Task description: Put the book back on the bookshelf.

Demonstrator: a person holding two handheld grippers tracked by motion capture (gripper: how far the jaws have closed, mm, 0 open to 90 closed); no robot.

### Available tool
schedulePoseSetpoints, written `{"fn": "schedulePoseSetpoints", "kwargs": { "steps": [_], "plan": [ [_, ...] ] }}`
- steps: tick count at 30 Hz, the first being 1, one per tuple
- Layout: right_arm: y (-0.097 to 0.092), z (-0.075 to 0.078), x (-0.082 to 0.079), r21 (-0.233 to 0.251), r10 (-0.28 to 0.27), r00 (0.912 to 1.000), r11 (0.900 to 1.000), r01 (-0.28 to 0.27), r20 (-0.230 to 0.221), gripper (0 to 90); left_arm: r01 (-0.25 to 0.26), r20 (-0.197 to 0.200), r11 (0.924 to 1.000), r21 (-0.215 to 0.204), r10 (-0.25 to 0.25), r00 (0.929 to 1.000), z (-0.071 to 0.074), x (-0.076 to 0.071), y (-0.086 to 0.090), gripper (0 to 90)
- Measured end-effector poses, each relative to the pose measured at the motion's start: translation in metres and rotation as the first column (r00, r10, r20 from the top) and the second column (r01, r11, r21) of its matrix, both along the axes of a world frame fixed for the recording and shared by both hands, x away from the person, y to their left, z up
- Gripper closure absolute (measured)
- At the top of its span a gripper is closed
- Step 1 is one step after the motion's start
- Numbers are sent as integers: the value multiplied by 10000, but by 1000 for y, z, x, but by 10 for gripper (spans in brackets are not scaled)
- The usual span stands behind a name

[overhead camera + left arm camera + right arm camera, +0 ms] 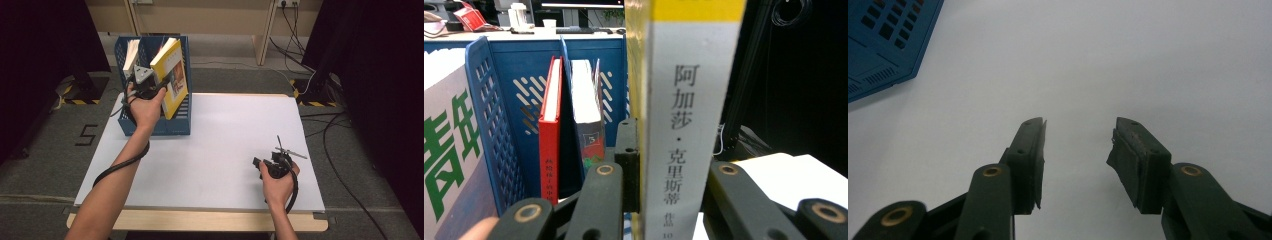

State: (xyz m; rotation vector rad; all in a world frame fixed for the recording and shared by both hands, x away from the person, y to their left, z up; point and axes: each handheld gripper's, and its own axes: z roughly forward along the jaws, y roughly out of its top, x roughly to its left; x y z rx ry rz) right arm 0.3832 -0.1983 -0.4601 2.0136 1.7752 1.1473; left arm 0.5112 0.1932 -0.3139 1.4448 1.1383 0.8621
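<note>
Yellow book [172, 80] clamped by left gripper [150, 82]; three books in rack [150, 125].

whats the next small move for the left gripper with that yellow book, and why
Probably ease the yellow book down into the blue file rack. The left gripper is clamped on its spine, and the book stands tilted, high over the rack's right slot. The right gripper rests open on the white table.
</note>
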Motion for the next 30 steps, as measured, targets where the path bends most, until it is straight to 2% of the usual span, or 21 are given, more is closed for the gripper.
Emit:
{"fn": "schedulePoseSetpoints", "kwargs": {
  "steps": [9, 11, 30],
  "plan": [
    [-1, 1, 0, -48, 16, 10000, 10000, -16, 53, 559, -95, -108, 10000, 19, 96, 9999, -3, 6, -2, 756],
    [0, 1, 0, 156, -53, 10000, 9999, 54, -5, 559, -94, -104, 10000, 18, 94, 9999, -4, 8, -3, 756],
    [-1, 2, -1, -117, 81, 9999, 9999, -80, 71, 558, -296, -359, 9996, 30, 297, 9989, -13, 24, -10, 756]
  ]
}}
